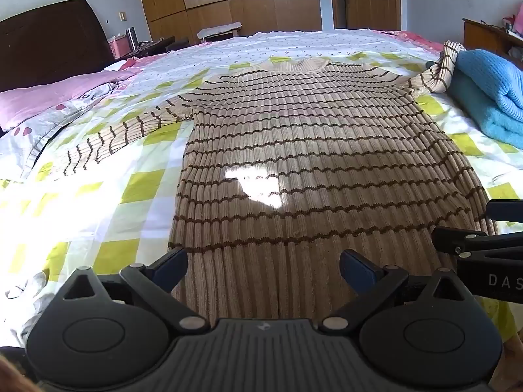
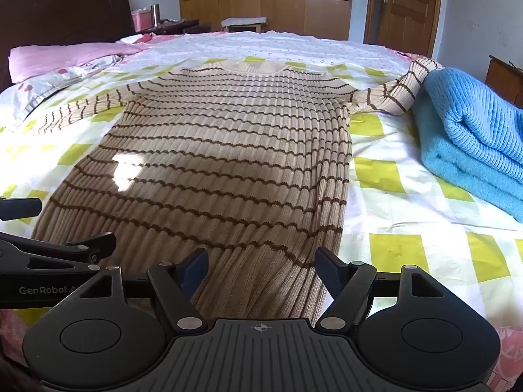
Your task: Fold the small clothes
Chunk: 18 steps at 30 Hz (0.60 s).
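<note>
A beige ribbed sweater with thin brown stripes [image 1: 310, 150] lies flat on the bed, collar far, hem near me; it also shows in the right wrist view [image 2: 222, 150]. Its left sleeve [image 1: 111, 140] stretches out to the left. Its right sleeve [image 2: 402, 88] drapes up onto a folded blue knit. My left gripper [image 1: 263, 266] is open over the hem, holding nothing. My right gripper [image 2: 261, 269] is open over the hem's right part, holding nothing. The right gripper's fingers [image 1: 457, 241] show at the right edge of the left wrist view.
A folded blue knit [image 2: 474, 137] lies on the bed at the right. A pink pillow [image 1: 49, 98] and dark headboard [image 1: 49, 39] are at the far left. The yellow-checked sheet [image 2: 408, 215] covers the bed. A wardrobe and door stand behind.
</note>
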Tool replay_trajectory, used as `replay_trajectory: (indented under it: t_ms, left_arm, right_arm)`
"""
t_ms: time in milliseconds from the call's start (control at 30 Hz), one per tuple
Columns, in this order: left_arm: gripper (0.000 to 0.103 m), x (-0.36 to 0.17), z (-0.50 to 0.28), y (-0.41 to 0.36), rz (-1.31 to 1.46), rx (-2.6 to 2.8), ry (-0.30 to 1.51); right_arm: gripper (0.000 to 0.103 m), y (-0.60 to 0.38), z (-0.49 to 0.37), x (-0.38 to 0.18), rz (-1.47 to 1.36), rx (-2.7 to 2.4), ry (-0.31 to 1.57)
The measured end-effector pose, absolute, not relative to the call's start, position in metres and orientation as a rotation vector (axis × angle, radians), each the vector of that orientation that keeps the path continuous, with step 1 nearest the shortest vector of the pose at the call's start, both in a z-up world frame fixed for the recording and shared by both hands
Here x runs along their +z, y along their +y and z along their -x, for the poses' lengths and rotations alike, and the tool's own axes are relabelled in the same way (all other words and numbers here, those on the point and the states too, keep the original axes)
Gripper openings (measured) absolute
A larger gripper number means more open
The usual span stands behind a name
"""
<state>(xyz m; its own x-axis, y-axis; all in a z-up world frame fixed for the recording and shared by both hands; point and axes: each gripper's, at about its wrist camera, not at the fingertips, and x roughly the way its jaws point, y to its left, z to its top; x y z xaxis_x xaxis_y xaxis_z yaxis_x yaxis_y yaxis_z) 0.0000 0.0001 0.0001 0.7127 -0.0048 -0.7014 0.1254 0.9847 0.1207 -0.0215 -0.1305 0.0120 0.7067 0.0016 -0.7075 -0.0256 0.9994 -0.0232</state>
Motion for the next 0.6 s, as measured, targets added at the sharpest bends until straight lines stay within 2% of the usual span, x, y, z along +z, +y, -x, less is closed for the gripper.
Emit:
replay_trajectory:
  t_ms: [600]
  left_arm:
    - [0.103, -0.015, -0.009, -0.001, -0.159, -0.083, 0.878]
  right_arm:
    - [0.074, -0.128, 0.022, 0.011, 0.079, 0.002, 0.793]
